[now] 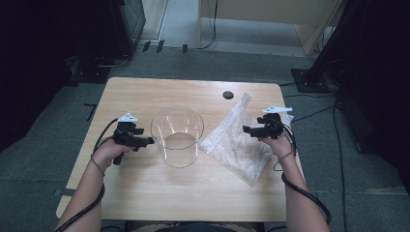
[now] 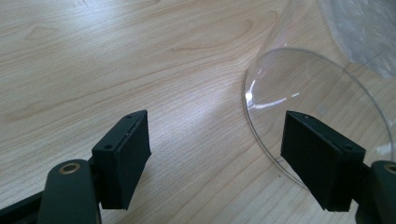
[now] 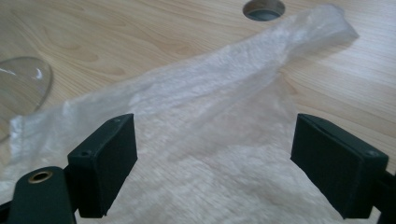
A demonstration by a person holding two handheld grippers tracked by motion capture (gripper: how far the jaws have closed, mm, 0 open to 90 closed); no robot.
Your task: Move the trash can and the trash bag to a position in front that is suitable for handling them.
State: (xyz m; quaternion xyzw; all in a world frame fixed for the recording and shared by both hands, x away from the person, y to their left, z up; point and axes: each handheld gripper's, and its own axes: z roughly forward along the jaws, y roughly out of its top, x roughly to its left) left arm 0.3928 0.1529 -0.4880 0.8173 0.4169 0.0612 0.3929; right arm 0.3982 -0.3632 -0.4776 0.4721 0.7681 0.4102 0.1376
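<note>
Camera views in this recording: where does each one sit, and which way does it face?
High view: above the person's side, facing forward and down on the light wooden table; forearms and both grippers show.
Left gripper view: rides the left gripper, open black jaws toward the clear round plastic container.
Right gripper view: rides the right gripper, open jaws over the crinkled clear plastic bag.
Both gripper views share container and bag.

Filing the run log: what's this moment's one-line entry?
left tongs: open, beside jar | right tongs: open, over bag | nothing held
</note>
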